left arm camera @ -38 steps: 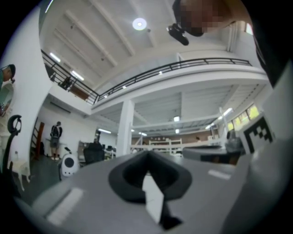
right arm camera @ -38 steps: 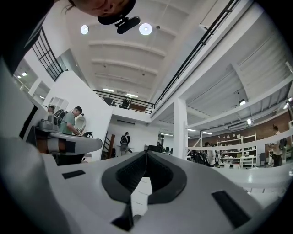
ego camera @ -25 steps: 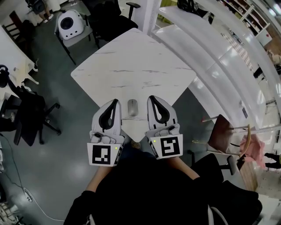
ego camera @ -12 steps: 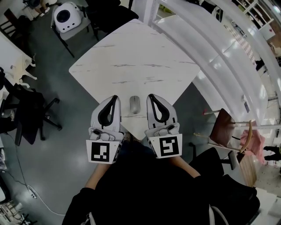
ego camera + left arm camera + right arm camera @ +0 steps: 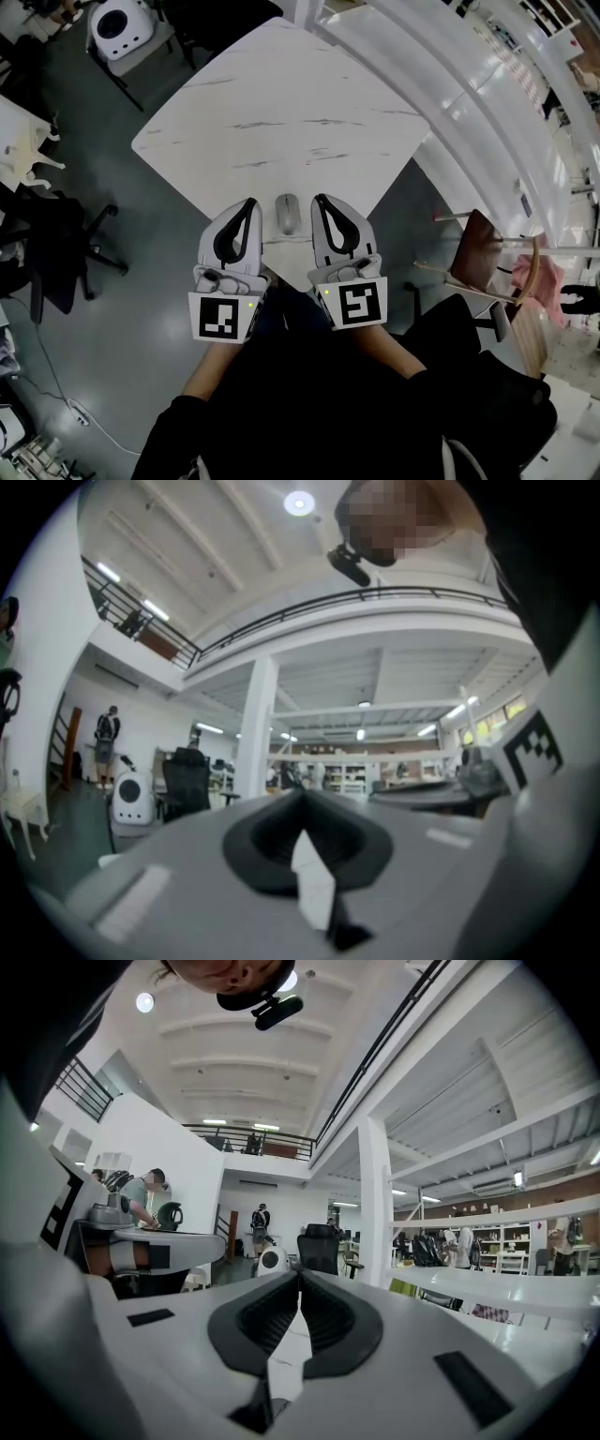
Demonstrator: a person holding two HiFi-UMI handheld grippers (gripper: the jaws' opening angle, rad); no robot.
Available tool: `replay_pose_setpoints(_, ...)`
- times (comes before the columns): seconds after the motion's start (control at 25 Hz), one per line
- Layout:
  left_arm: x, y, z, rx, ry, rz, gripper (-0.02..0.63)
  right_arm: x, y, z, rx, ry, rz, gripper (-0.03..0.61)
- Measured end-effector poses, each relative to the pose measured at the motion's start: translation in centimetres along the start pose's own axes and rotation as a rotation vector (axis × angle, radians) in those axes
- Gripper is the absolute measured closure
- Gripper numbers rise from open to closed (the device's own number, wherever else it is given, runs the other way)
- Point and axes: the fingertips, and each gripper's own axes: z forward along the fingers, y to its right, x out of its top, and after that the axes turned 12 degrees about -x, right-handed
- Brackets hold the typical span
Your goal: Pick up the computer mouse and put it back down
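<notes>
A grey computer mouse [image 5: 287, 214] lies on the white marble table [image 5: 281, 122], near its front corner. My left gripper [image 5: 250, 201] flanks it on the left and my right gripper [image 5: 317, 198] on the right, each a short gap away. Both point level over the table with their tips together and nothing between them. The left gripper's tips [image 5: 302, 796] meet in the left gripper view, and the right gripper's tips [image 5: 300, 1275] meet in the right gripper view. The mouse does not show in either gripper view.
Black office chairs [image 5: 56, 244] stand left of the table, a brown chair [image 5: 478, 272] to the right. A white round appliance [image 5: 117, 23] sits on a chair at the far left. A long white counter [image 5: 469, 122] runs along the right.
Both grippers have sunk a little beside the mouse, and the view has shifted so that the table looks larger. The mouse has stayed in place.
</notes>
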Motion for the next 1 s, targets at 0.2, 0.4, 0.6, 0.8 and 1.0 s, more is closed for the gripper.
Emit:
replay_pose_setpoints(0.2,-2.5,-0.7,0.8,-0.018,-0.026,-0.015,0.606,-3.2,-0.4,1.0,-0.001,-0.054,-0.004,0.557)
replay_pose_setpoints(0.4,-4.9,-1.2,0.9,-0.024,-0.051,-0.051,0.606,-6.4,-0.9,1.5,0.003,-0.112,-0.007,0.555)
replay_pose_setpoints(0.6,-7.2,-1.5,1.3,-0.038,-0.07,-0.063,0.606,-9.9,-1.5,2.0,0.024,-0.174,-0.017,0.555)
replay_pose_setpoints(0.8,-9.4,-1.7,1.4,-0.042,-0.103,-0.091,0.606,-13.4,-1.9,2.0,0.036,-0.25,-0.017,0.555)
replay_pose_setpoints(1.0,-11.2,-1.8,1.4,-0.043,-0.136,-0.096,0.606,-15.4,-2.3,2.5,0.049,-0.299,-0.012,0.555)
